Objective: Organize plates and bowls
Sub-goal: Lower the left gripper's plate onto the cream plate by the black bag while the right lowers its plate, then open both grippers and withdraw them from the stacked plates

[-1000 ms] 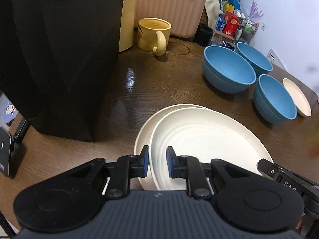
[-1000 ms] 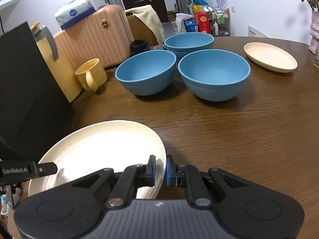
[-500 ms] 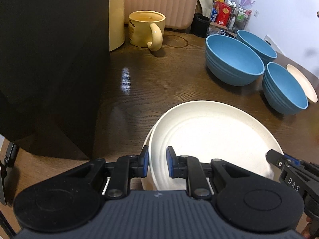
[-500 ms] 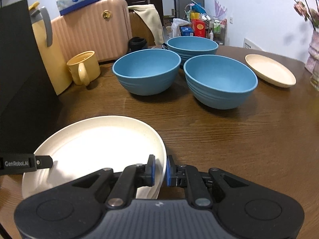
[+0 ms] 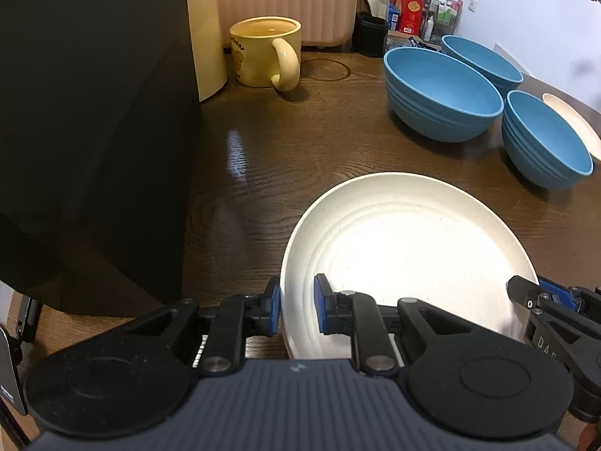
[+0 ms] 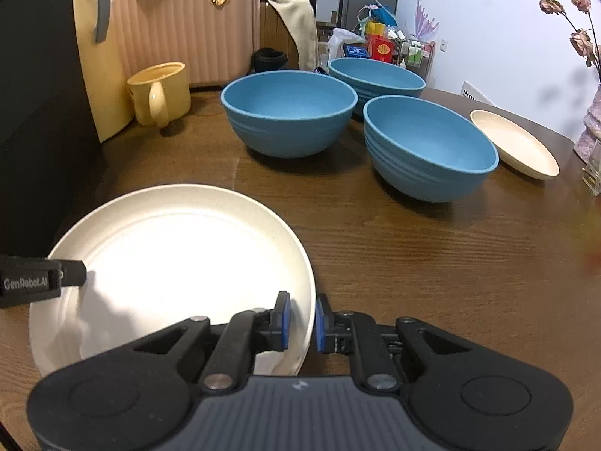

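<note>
A large cream plate [image 5: 405, 248] [image 6: 176, 255] sits low over the brown table [image 6: 450, 263], and what is under it is hidden. My left gripper [image 5: 297, 308] is shut on its near-left rim. My right gripper [image 6: 302, 319] has the near-right rim between its pads, and its jaws are opening slightly. One of its fingers [image 5: 526, 293] shows at the plate's right edge in the left wrist view. Three blue bowls [image 6: 289, 112] [image 6: 379, 75] [image 6: 428, 146] stand beyond the plate. A smaller cream plate [image 6: 514, 143] lies at the far right.
A tall black box [image 5: 94, 112] stands close on the left. Behind it are a yellow jug [image 6: 97, 56] and a yellow mug [image 5: 263, 52]. A pink suitcase [image 6: 188, 26] is behind the table. A vase of dried flowers [image 6: 593, 124] stands at the right edge.
The held plate has sunk and shifted onto a second cream plate that showed beneath it, now covering it. Both grippers came lower and levelled out.
</note>
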`<state>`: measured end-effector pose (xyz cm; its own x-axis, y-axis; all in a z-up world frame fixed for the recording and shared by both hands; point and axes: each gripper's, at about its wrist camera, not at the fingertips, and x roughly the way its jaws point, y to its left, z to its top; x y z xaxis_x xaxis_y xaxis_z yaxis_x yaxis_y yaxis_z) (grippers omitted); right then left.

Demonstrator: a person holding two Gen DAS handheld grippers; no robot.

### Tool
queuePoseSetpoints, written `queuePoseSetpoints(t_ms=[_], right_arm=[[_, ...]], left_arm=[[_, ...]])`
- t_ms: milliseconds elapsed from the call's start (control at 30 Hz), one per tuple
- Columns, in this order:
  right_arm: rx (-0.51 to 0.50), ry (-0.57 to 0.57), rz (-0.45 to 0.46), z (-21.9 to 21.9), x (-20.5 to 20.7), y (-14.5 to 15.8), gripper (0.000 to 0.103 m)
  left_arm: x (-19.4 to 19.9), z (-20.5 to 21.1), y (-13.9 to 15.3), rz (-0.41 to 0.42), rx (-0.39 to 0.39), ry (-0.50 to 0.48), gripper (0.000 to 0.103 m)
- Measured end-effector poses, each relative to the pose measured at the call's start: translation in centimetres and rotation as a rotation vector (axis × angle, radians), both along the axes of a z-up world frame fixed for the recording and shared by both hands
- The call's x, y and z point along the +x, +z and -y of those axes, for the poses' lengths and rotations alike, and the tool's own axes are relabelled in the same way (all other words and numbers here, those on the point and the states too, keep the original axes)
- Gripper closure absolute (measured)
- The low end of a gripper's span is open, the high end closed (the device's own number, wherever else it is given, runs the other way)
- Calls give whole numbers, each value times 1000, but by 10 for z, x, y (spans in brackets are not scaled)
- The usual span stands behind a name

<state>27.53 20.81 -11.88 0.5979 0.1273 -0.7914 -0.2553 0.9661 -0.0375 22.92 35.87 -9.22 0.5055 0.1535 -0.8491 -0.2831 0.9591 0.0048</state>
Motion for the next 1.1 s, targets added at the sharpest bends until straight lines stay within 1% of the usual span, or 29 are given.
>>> queuePoseSetpoints(t_ms=[133,267,433,533,633,667,700,733,800,833,900,933,967,1033,1100], right_arm=[[-7,-3,-3,-1,0,-2,90],[-21,-3,-6,-2,1,-4,91],[7,-16,-16,2,3,-4,91],[30,-23,-30,5,3,-4,89],[63,-41,-47,11,4,-4,88],[71,-48,-50,12,4,-4,83],[80,-56,-53,15,5,-4,75],[92,-65,-57,17,5,-3,70],[123,-81,-68,23,6,-1,47],[137,-89,-73,26,6,0,41],[166,-102,-86,31,5,4,19],[183,-103,-96,34,5,5,15],[197,-102,-103,37,4,6,10],[216,-109,-114,42,1,8,0],[228,-118,-122,47,-1,10,0]], left_arm=[[1,1,-1,-2,13,-11,85],[2,6,-2,-13,46,-24,84],[3,9,-8,-52,67,-27,83],[2,8,-6,-40,63,-23,83],[0,5,-1,-19,61,-15,79],[0,5,0,-15,63,-11,74],[-2,4,2,-9,63,-5,67],[-3,4,4,0,62,0,63],[-7,2,9,21,59,7,46],[-9,2,12,32,60,8,40],[-13,1,18,56,62,13,10],[-15,1,21,71,58,16,4],[-17,-1,22,82,48,19,0],[-20,-3,25,79,24,24,0],[-21,-6,25,67,-5,23,0]])
